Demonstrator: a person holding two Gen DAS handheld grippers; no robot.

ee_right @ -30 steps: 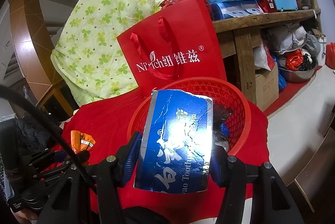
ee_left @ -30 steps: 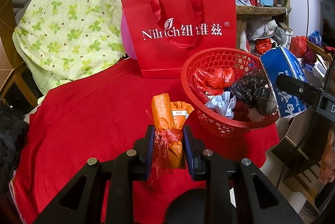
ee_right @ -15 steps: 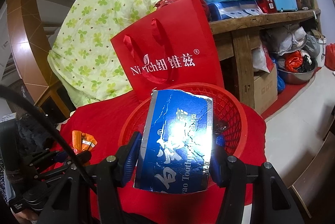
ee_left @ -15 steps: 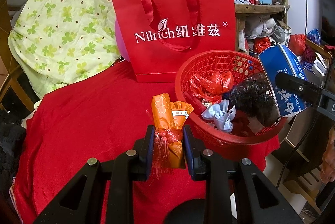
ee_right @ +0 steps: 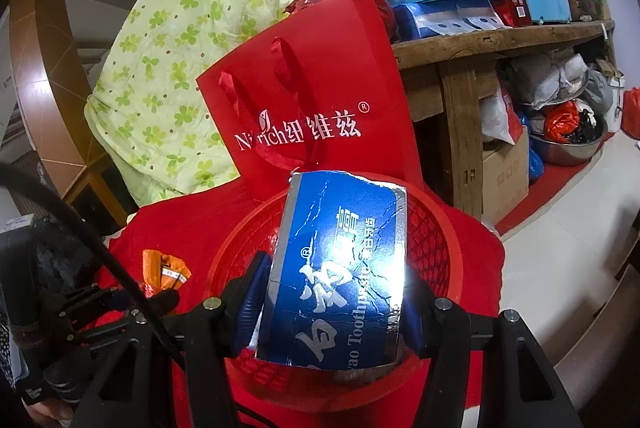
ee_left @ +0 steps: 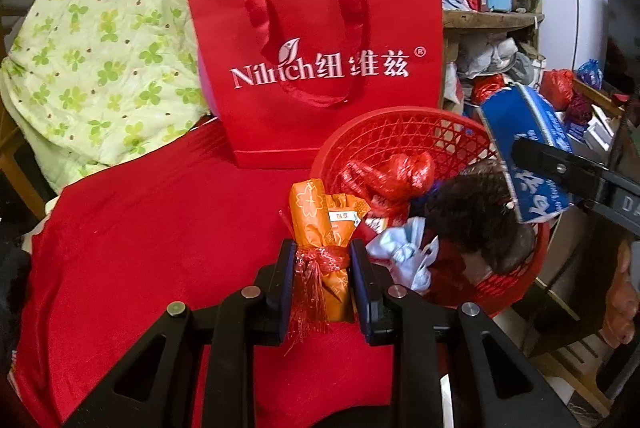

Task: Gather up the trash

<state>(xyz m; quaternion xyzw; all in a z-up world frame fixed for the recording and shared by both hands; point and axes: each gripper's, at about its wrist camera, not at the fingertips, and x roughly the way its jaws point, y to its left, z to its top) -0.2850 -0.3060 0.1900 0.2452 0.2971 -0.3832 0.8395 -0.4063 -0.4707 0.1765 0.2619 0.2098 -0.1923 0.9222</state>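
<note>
Our left tool [ee_left: 323,282] pinches a light, crinkly orange wrapper [ee_left: 320,228] at its tied waist; our right tool [ee_right: 334,312] clamps a thin toothpaste box [ee_right: 340,268] by its sides, above the basket [ee_right: 436,228].

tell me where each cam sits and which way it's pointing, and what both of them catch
Left wrist: sits on the left gripper, looking forward and down over the red tablecloth; its fingers clamp an orange wrapper; a hand shows at the right edge.
Right wrist: sits on the right gripper, facing the red basket; its fingers grip a blue toothpaste box.
Shared: basket, red gift bag, green floral quilt, wrapper, toothpaste box.
</note>
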